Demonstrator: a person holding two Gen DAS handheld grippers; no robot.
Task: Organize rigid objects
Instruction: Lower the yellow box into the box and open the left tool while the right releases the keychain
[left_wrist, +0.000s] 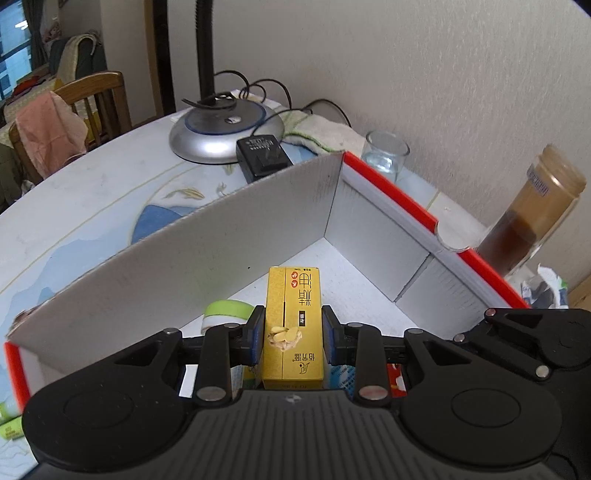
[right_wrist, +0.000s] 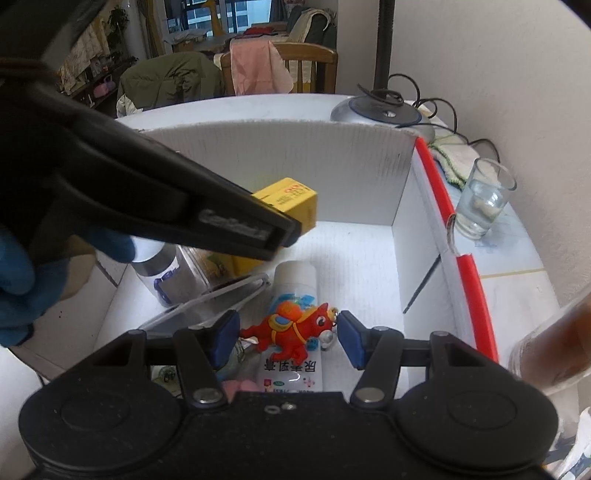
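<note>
yellow cardboard, glossy and printed, is what my left gripper (left_wrist: 293, 334) has: its blue pads press both long sides of the slim rectangular yellow carton (left_wrist: 293, 328), which hangs over the open white box (left_wrist: 177, 258). that box has corrugated white walls and a red outer rim, and it sits on a pale patterned table (left_wrist: 92, 192).

my right gripper (right_wrist: 288, 338) stands about half open. the red toy horse (right_wrist: 295, 330), rubbery and rounded, sits between its blue pads, and i can't tell whether they touch it. below the horse lies a smooth white tube (right_wrist: 295, 275) with printed lettering, and beside it a clear cylindrical bottle (right_wrist: 173, 273) with a silvery cap.

outside the box i see a clear drinking glass (left_wrist: 386, 155), a round silver lamp base (left_wrist: 221, 129) and a blocky black adapter (left_wrist: 262, 157).
</note>
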